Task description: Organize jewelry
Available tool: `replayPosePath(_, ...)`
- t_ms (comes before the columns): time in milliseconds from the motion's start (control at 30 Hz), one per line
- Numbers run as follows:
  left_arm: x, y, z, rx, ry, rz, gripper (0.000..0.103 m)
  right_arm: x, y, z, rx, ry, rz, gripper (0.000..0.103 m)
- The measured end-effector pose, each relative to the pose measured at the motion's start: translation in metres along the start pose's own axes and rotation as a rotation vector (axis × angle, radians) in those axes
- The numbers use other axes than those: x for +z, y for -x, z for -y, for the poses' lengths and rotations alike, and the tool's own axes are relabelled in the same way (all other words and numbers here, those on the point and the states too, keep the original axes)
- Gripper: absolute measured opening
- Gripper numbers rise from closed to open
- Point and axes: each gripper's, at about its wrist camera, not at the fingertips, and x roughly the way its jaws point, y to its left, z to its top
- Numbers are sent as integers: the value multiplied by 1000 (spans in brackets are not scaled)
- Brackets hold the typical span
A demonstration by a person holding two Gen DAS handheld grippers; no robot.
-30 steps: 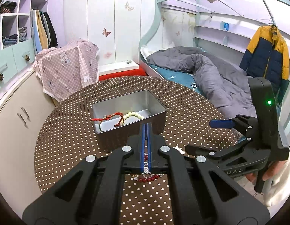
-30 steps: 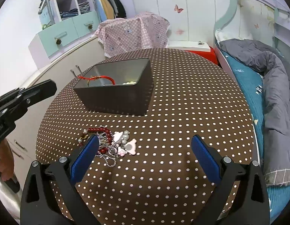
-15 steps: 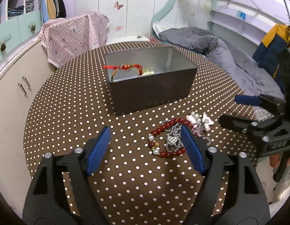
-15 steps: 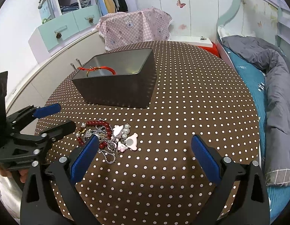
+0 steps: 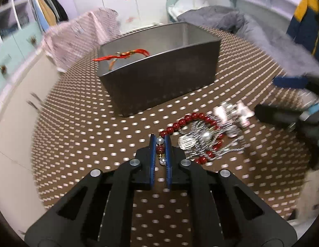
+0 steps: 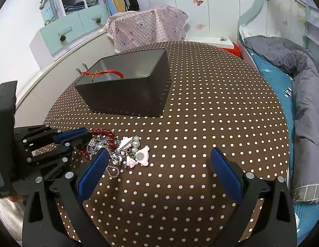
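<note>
Polka-dot tablecloth (image 5: 77,140) fills the left wrist view: the left gripper (image 5: 160,144) tilts down, jaws pinched on the red bead bracelet (image 5: 192,119), metal box (image 5: 159,78) beyond. Over to the right wrist view: the right gripper (image 6: 159,160) hovers, jaws wide and empty, jewelry pile (image 6: 126,150) just ahead of its left finger.

Dotted table (image 6: 200,103): tin (image 6: 126,98), jewelry (image 6: 122,150)
</note>
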Motion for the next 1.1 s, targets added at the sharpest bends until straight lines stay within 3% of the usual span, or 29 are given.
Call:
replayPosePath(100,6,16,-8,-43,47,52,8,0,-1,-1,5,5,-2,95)
replayPosePath(367,26,62,-10,-58,56,191,8,2,2,-8,20,15,17,95)
replayPosePath(633,35,90,-13,-43,70,274,8,5,2,-20,45,50,28,95)
replayPosePath(867,38,115,-22,-50,88,342,8,10,0,-44,112,113,42,95)
replayPosePath(967,38,121,-25,-50,94,360,8,12,1,-62,187,174,71,94)
replayPosePath(1000,37,122,-26,-49,96,363,8,13,0,-69,206,201,79,93)
replayPosePath(1067,36,123,-28,-52,102,366,8,16,-3,-81,228,236,85,78)
replayPosePath(1100,35,123,-29,-60,107,365,8,17,-7,-86,248,246,82,76)
